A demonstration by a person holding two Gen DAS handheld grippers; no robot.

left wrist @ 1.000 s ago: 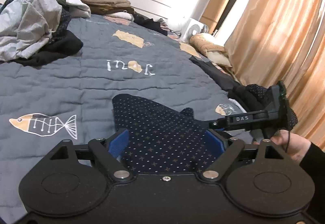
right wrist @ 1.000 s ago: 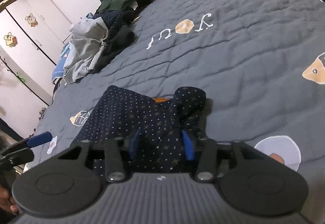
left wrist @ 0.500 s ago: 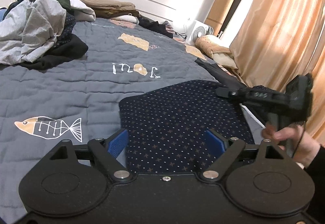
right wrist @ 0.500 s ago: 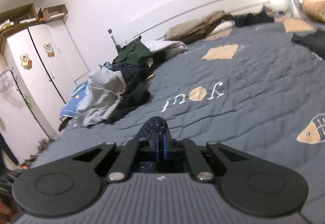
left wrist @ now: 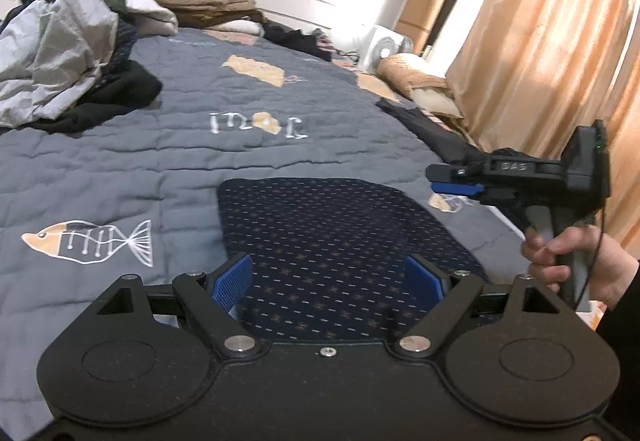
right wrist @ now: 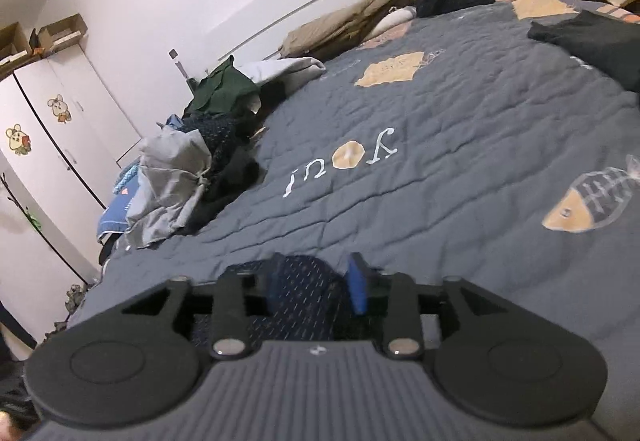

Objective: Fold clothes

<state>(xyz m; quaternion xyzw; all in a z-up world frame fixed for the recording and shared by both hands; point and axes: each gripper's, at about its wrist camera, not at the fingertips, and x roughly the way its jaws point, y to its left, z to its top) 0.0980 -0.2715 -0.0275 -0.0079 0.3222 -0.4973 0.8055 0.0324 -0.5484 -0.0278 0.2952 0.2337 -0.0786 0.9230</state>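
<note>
Left tongs (left wrist: 328, 277): spread wide, nothing pinched; the navy dotted garment (left wrist: 332, 237) lies flat on the bed beneath and between the blue pads (left wrist: 234, 281). Right tongs (right wrist: 316, 287): jaws have just been opening; a fold of the same garment (right wrist: 308, 289) sits between the pads, which stand apart from it on at least one side. In the left wrist view the right tongs (left wrist: 452, 181) hang above the garment's far right corner, gripped by one hand (left wrist: 576, 265).

Bedding: one grey quilt (left wrist: 160, 153) with fish and letter motifs. One heap of unfolded clothes (left wrist: 60, 53) at the far left; one stack of tan folded items (left wrist: 200, 1) by the headboard; one black garment (right wrist: 592, 41) at the right edge. One white fan (left wrist: 384, 47) stands beyond the bed, curtains (left wrist: 540, 41) to its right.
</note>
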